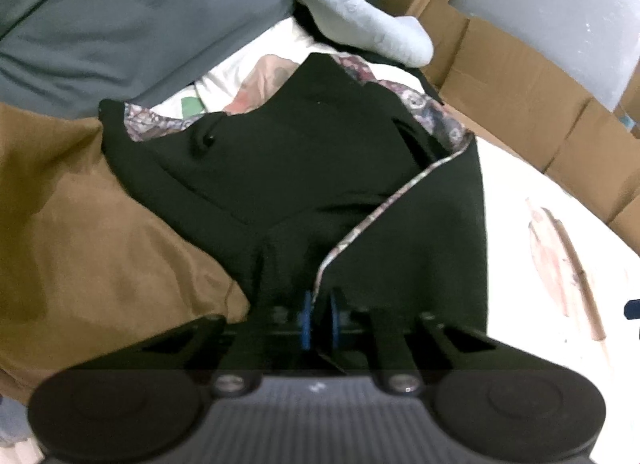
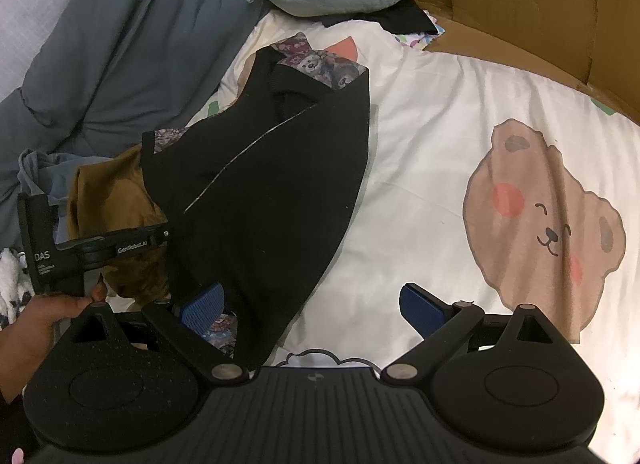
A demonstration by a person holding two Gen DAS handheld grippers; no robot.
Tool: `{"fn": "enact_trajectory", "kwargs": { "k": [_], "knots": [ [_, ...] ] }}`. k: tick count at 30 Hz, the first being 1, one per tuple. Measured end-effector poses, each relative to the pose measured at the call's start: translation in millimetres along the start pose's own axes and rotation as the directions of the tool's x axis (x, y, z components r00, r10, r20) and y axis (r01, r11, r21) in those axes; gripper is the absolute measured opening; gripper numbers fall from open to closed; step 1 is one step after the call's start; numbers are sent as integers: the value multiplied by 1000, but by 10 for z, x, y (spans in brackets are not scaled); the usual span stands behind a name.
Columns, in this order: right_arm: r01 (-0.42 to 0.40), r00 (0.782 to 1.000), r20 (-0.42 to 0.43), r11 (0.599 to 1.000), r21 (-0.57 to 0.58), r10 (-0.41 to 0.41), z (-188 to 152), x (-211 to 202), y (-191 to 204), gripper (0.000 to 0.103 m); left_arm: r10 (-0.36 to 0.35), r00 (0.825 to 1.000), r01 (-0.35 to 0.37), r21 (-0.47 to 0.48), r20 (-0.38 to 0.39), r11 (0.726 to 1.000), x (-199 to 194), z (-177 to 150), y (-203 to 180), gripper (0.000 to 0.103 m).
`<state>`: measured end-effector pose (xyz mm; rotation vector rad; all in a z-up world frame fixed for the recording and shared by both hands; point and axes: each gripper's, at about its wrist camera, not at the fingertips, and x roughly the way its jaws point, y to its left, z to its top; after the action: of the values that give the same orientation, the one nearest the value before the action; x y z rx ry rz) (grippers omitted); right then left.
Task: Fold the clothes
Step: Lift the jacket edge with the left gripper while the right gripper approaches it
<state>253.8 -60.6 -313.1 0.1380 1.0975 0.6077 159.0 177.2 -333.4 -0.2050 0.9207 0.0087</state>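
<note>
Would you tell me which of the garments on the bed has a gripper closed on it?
The black garment: the left gripper pinches its patterned edge; the brown one lies untouched.

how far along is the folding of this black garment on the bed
Early, I'd judge. Done: the black garment lies spread on the bear-print sheet, one patterned-lined flap turned over. In hand: the left tool is shut on its near edge; the right tool is open over the near corner, gripping nothing. Left: the folds themselves, plus the brown garment beside it.

Black garment (image 2: 276, 183) with patterned, perhaps bear-print lining, on a cream sheet (image 2: 420, 111) printed with brown bears.
</note>
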Motion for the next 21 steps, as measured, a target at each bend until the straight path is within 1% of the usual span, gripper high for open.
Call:
{"fn": "enact_trajectory", "kwargs": {
  "k": [5, 10, 12, 14, 16, 21],
  "knots": [
    [-25, 1000, 3, 999, 38, 25, 23, -4, -27, 97, -64, 998, 64, -10, -3, 998, -182, -20, -156, 7],
    [-44, 999, 1, 997, 58, 44, 45, 6, -10, 97, -147, 989, 146, -15, -19, 989, -310, -83, -389, 6],
    [-55, 998, 0, 996, 63, 55, 57, 8, 1, 96, -178, 984, 177, -18, -27, 984, -346, -106, -482, 6],
    [-61, 998, -4, 996, 70, 61, 67, 12, 12, 91, -204, 978, 204, -14, -32, 979, -378, -130, -573, 6],
    [-70, 997, -10, 994, 81, 71, 71, 22, 22, 89, -234, 972, 233, -15, -39, 972, -403, -151, -653, 6],
    [-89, 996, -21, 992, 95, 91, 69, 46, 45, 89, -306, 951, 305, -24, -47, 952, -452, -234, -841, 6]
  ]
}}
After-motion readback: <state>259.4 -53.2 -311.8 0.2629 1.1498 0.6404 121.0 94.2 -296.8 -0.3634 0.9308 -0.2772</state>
